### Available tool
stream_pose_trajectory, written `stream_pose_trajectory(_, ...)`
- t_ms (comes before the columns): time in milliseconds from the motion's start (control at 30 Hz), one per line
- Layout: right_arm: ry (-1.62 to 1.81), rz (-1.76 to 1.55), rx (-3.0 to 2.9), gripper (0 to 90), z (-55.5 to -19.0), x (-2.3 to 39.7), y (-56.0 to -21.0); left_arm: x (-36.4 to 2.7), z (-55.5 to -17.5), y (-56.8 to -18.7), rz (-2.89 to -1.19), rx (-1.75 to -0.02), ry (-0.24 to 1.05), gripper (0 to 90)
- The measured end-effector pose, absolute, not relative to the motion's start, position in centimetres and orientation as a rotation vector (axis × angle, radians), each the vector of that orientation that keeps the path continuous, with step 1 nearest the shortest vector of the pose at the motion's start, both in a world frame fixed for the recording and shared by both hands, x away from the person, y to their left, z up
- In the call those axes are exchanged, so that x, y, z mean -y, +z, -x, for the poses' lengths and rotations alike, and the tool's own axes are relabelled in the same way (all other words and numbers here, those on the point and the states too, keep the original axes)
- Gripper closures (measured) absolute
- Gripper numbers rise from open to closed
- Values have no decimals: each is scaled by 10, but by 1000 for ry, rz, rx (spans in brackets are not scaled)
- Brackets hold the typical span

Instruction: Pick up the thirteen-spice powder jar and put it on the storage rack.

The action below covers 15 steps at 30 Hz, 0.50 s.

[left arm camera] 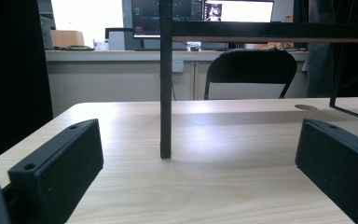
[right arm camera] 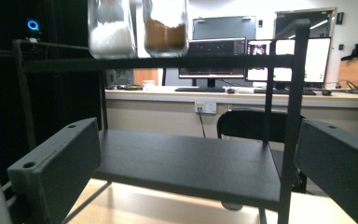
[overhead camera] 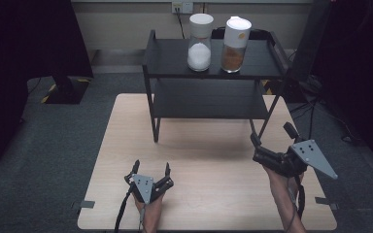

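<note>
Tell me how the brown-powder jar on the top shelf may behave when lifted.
The brown jar is tall, narrow and upright, so it may tip if nudged. Its clear wall looks smooth, probably slippery. Only the lower part holds powder, so it is likely fairly light.

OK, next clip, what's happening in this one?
A person holds a two-jaw gripper in each hand over a wooden table. Neither grips anything. The left gripper, jaws open, sits low near the table's front edge. The right gripper, also open, is raised by the front right leg of a black two-tier shelf. On the shelf's top tier stand two jars with white lids: the white-powder jar and the brown-powder jar, both untouched. The lower tier is bare.
</note>
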State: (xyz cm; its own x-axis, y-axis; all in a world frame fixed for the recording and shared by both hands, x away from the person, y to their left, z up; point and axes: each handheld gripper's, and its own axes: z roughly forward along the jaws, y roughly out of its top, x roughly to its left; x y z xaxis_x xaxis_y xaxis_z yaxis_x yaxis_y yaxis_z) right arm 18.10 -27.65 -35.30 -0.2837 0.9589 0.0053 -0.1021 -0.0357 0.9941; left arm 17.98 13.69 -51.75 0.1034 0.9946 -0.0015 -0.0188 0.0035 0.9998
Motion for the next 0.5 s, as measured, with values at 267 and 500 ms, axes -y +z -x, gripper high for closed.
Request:
stream_pose_trajectory(267, 1459, -1018, -1325, 0, -176, 276, -377, -137, -180, -518, -1240, -1120, 1139, 1)
stream_pose_trajectory(500, 1443, -1036, -1334, 0, -174, 273, -396, -137, -180, -518, -1240, -1120, 1139, 1)
